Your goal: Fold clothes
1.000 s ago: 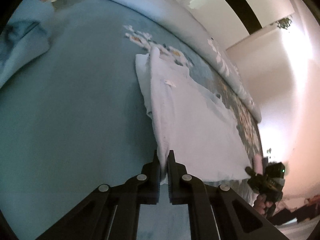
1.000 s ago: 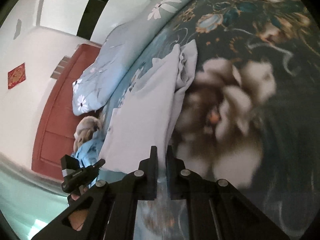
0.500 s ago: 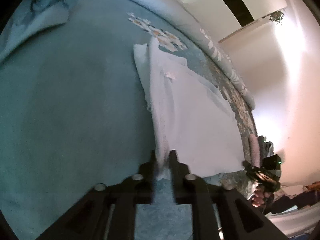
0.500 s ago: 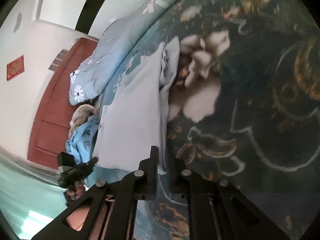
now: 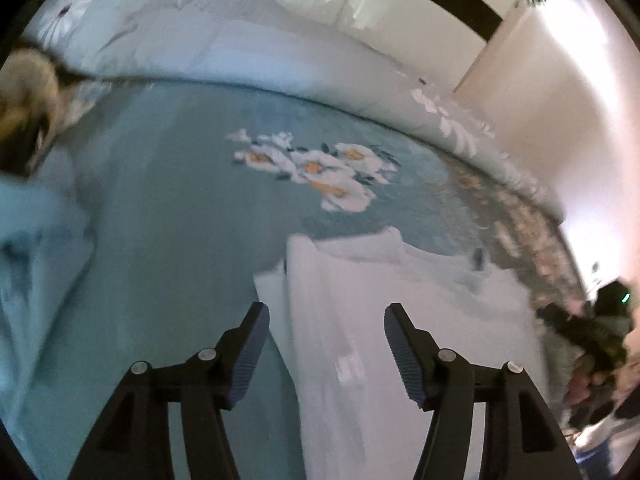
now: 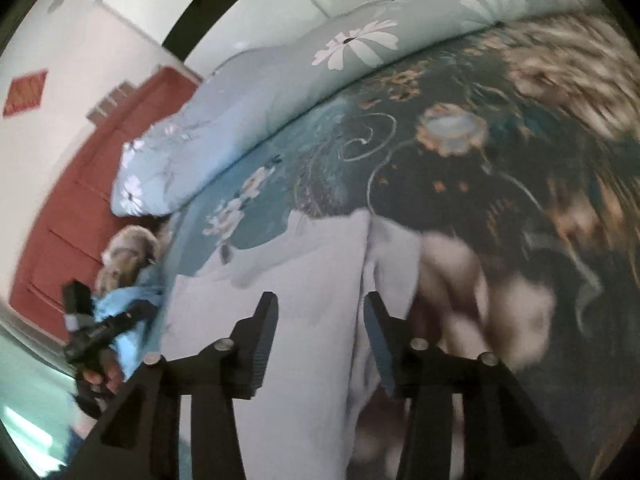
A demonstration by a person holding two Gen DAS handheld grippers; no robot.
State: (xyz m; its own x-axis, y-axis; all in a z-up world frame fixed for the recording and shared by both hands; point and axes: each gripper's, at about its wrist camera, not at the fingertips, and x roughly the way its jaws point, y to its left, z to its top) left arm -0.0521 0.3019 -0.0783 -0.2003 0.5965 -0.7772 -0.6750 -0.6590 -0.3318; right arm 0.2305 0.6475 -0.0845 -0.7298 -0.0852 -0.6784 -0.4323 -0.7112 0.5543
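garment: pale cloth lying flat on the flowered bedspread, a folded edge along each side | left gripper: jaws spread wide, holding nothing, above the cloth's left edge | right gripper: likewise spread and empty over the right fold | step: looks like a release between folds | next: any fresh grip needs a clean edge.

Motion blur is smearing the light blue clothing at the left wrist view's left edge, which is also cutting it off. The pale garment is running out past the bottom edge in both views (its near hem is staying unseen). The furry brown thing is blurring beyond recognition.
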